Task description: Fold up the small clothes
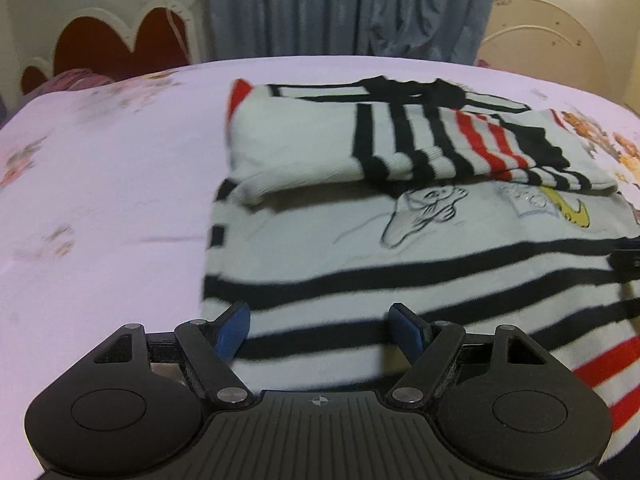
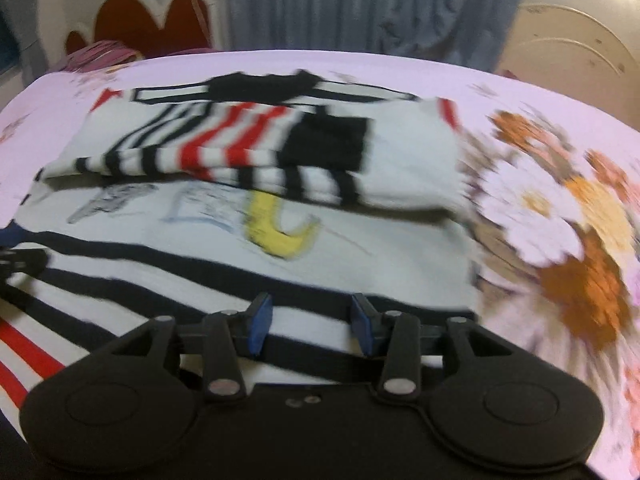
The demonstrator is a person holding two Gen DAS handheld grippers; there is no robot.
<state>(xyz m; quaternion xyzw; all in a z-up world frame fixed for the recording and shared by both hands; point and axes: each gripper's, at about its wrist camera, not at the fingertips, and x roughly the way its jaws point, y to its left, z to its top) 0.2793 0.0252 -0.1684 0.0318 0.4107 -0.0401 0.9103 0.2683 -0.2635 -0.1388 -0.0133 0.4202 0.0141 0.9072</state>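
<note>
Striped sweater [image 1: 400, 264] lies on floral bedsheet [image 1: 100, 168], sleeves folded across chest. Left gripper [image 1: 318, 326] and right gripper [image 2: 312, 326] hover over hem, jaws apart, gripping nothing. Risk: uneven pinch at hem drags knit, shakes folded sleeves [image 2: 256, 148] loose.

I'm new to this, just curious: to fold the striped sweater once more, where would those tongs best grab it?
Probably the sweater's near hem, one corner per tongs, coming from the near side. That striped edge lies flat and free closest to both, and the sleeves are already folded across the far half. The left tongs and right tongs stand open over it.
</note>
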